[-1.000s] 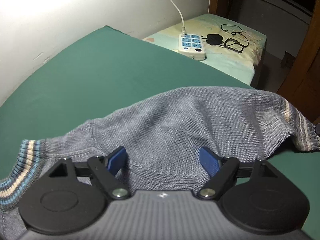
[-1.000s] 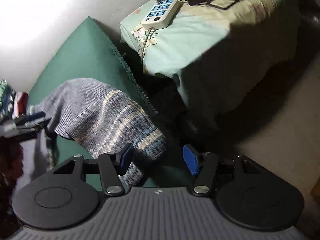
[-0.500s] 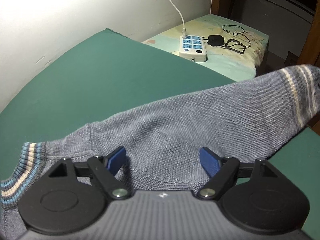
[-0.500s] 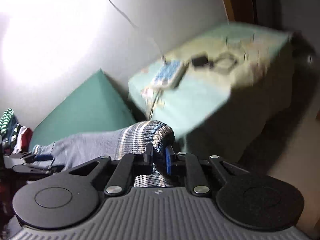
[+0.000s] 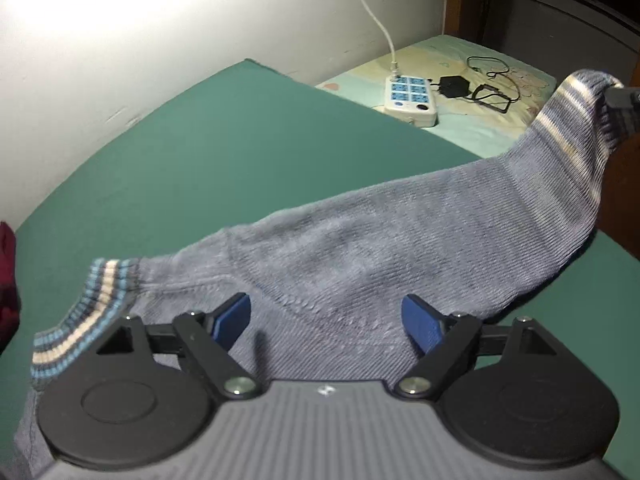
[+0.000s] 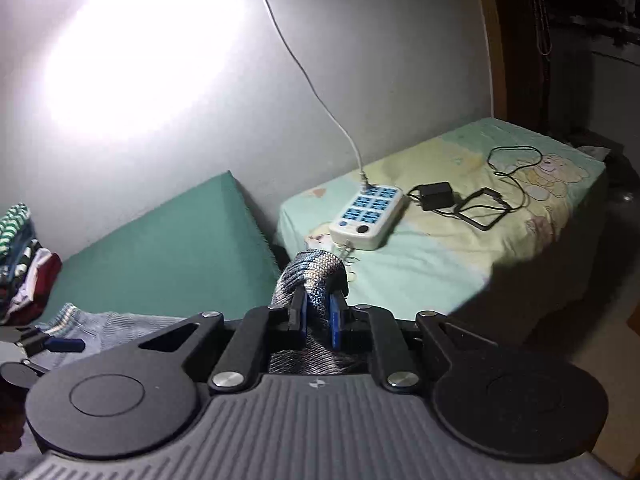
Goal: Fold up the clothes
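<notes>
R gripper [image 6: 318,316] clamped on striped sleeve cuff [image 6: 316,272], sleeve lifted.
Grey knit sweater [image 5: 360,256] lies on green table cover [image 5: 224,148]; L gripper [image 5: 326,320] fingers spread wide over sweater body, gripping nothing. Power strip [image 6: 366,216] on bed beyond.

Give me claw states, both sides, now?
Left claw: open, over the grey sweater, gripping nothing.
Right claw: shut on the sweater's striped cuff, lifted.
</notes>
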Available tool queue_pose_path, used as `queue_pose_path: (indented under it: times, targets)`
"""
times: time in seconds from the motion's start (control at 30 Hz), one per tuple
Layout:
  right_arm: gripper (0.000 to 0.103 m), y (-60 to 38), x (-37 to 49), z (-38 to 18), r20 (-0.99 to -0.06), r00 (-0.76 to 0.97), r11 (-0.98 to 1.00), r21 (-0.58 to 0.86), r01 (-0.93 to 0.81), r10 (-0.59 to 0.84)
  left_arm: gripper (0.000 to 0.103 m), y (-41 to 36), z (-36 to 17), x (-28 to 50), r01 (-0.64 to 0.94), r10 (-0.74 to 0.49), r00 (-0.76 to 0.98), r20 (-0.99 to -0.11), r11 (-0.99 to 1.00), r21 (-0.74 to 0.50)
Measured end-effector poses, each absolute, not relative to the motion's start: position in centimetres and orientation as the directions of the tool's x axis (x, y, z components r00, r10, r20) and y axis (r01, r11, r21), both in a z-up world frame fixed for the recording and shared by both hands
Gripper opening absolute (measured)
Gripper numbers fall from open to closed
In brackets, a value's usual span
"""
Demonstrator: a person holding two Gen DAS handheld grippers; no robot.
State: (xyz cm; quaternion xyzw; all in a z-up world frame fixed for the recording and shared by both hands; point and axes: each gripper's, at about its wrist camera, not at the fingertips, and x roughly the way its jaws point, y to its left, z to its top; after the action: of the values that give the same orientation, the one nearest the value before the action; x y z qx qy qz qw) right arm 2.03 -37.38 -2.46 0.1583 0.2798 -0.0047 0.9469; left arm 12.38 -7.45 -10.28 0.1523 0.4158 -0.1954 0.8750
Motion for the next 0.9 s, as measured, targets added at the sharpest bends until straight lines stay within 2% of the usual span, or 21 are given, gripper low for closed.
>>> queue_pose_path:
  times: [0.03, 0.07, 0.27, 0.43, 0.53, 0.63, 0.73, 0.8, 0.9]
  targets:
    - [0.012, -36.9, 2.2, -2.1, -0.524, 0.845, 0.947, 0.314, 0.070, 0.111, 0.075, -6.7, -10.4, 12.3, 0.446, -0.198, 0.581, -0.790, 0.889, 0.104]
    - [0.012, -36.1, 2.3, -1.7, -0.518, 0.843, 0.945, 0.324, 0.038, 0.144, 0.074, -5.8, -10.4, 12.1, 0.421, -0.186, 0.583, -0.791, 0.901, 0.099]
    - [0.012, -28.8, 2.8, -1.2, -0.497, 0.811, 0.939, 0.297, -0.175, 0.309, 0.075, -0.6, -8.5, 9.3, 0.266, -0.220, 0.620, -0.753, 0.962, -0.062]
    - [0.013, -20.9, 3.0, -4.2, -0.549, 0.736, 0.918, 0.231, -0.323, 0.397, 0.078, 1.8, -7.9, 6.9, 0.201, -0.225, 0.629, -0.744, 0.972, -0.124]
    - [0.013, -16.6, 2.6, -6.0, -0.588, 0.703, 0.906, 0.135, -0.402, 0.400, 0.078, 2.5, -8.1, 6.0, 0.188, -0.231, 0.620, -0.749, 0.972, -0.144]
    - [0.022, -14.1, 2.0, -7.2, -0.625, 0.677, 0.884, 0.046, -0.465, 0.388, 0.080, 2.0, -8.6, 5.6, 0.211, -0.262, 0.601, -0.755, 0.963, -0.167]
    - [0.038, -14.6, 0.4, -6.2, -0.623, 0.661, 0.858, 0.032, -0.513, 0.418, 0.084, 1.2, -9.1, 5.4, 0.250, -0.312, 0.579, -0.754, 0.947, -0.200]
    - [0.045, -15.6, -1.1, -5.3, -0.614, 0.668, 0.850, 0.012, -0.527, 0.422, 0.086, 0.4, -9.4, 5.3, 0.278, -0.342, 0.562, -0.753, 0.936, -0.217]
    - [0.047, -17.7, -3.3, -5.4, -0.650, 0.660, 0.871, 0.005, -0.492, 0.376, 0.087, -1.1, -10.1, 5.2, 0.320, -0.369, 0.536, -0.759, 0.921, -0.222]
